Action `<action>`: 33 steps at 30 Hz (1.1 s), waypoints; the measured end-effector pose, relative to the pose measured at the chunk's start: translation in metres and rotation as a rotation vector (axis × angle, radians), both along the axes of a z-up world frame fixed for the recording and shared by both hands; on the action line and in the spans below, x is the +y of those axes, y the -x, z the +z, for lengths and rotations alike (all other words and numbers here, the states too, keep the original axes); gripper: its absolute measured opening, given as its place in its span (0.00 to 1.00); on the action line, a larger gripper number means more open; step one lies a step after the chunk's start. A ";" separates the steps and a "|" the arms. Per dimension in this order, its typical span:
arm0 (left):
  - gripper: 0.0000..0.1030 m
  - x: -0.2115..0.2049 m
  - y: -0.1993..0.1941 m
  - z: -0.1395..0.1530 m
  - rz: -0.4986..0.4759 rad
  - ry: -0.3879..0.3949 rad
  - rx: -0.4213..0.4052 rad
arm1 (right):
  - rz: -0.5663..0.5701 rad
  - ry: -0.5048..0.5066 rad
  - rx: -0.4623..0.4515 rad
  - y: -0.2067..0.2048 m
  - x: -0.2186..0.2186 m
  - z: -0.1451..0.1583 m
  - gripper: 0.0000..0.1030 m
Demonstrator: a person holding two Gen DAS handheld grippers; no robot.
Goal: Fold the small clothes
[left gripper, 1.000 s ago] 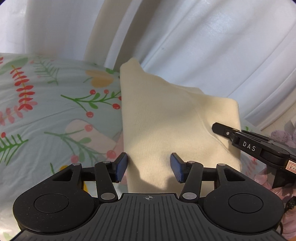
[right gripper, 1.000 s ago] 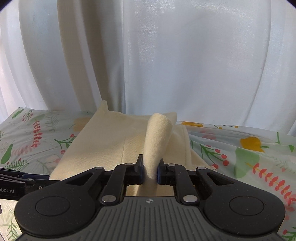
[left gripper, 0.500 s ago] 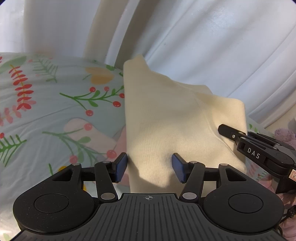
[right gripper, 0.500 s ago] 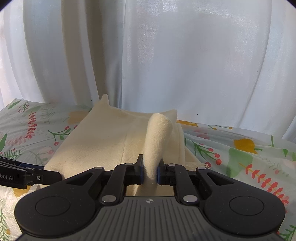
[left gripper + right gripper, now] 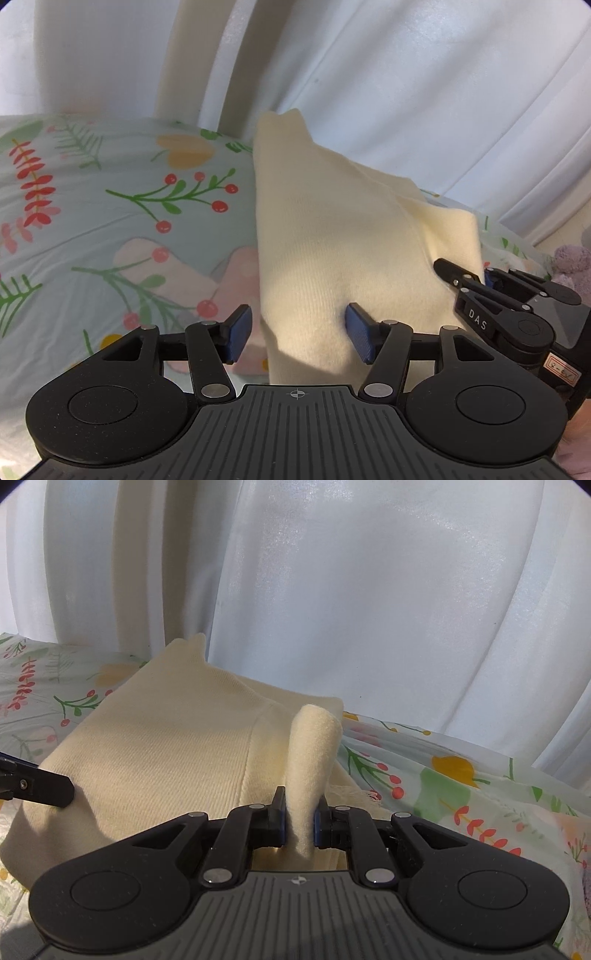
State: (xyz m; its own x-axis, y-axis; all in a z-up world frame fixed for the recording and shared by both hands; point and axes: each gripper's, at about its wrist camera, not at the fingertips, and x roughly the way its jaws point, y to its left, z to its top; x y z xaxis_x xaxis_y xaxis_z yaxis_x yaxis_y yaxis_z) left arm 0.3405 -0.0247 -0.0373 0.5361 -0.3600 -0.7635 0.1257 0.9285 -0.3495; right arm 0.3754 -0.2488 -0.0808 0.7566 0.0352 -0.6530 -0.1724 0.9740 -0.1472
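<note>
From my left wrist camera, my left gripper (image 5: 298, 334) stands wide apart over the near edge of the cream knit garment (image 5: 343, 236), which lies on the floral bedsheet (image 5: 110, 221) in front of the white curtain (image 5: 406, 92); my right gripper (image 5: 484, 278) shows at the garment's right side. From my right wrist camera, my right gripper (image 5: 299, 821) is clamped narrow on an upstanding fold of the cream knit garment (image 5: 166, 753), and one tip of my left gripper (image 5: 40, 790) rests at its left edge.
</note>
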 end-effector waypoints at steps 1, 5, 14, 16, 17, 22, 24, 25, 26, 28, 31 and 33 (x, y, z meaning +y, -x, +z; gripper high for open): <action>0.65 -0.001 -0.001 -0.002 0.001 -0.003 0.005 | -0.003 -0.004 -0.004 -0.001 -0.002 -0.002 0.18; 0.64 0.003 0.006 0.004 0.002 -0.008 -0.018 | -0.080 -0.172 -0.026 0.010 -0.033 0.006 0.56; 0.61 0.017 0.018 0.012 0.036 -0.013 -0.015 | -0.125 -0.593 0.100 0.079 -0.060 -0.004 0.33; 0.61 0.016 0.016 0.010 0.028 -0.012 -0.003 | -0.138 -0.546 0.097 0.081 -0.050 -0.007 0.21; 0.61 0.014 0.017 0.011 0.023 -0.016 -0.005 | -0.132 -0.513 0.091 0.081 -0.044 -0.007 0.16; 0.60 0.011 0.018 0.017 0.013 -0.040 -0.032 | -0.184 -0.625 0.031 0.083 -0.060 0.002 0.13; 0.60 0.010 0.015 0.015 0.021 -0.053 -0.026 | -0.232 -0.530 0.046 0.081 -0.059 -0.007 0.12; 0.61 0.010 0.014 0.013 0.024 -0.057 -0.021 | -0.250 -0.488 0.057 0.080 -0.058 -0.013 0.13; 0.61 0.010 0.014 0.012 0.026 -0.060 -0.020 | -0.242 -0.463 0.047 0.081 -0.056 -0.018 0.13; 0.61 0.010 0.014 0.012 0.028 -0.071 -0.022 | -0.210 -0.398 0.036 0.083 -0.048 -0.015 0.16; 0.60 0.014 0.015 0.015 0.036 -0.080 -0.036 | -0.220 -0.397 0.004 0.085 -0.051 -0.003 0.27; 0.60 0.015 0.014 0.015 0.043 -0.089 -0.042 | -0.256 -0.411 -0.036 0.084 -0.059 0.005 0.33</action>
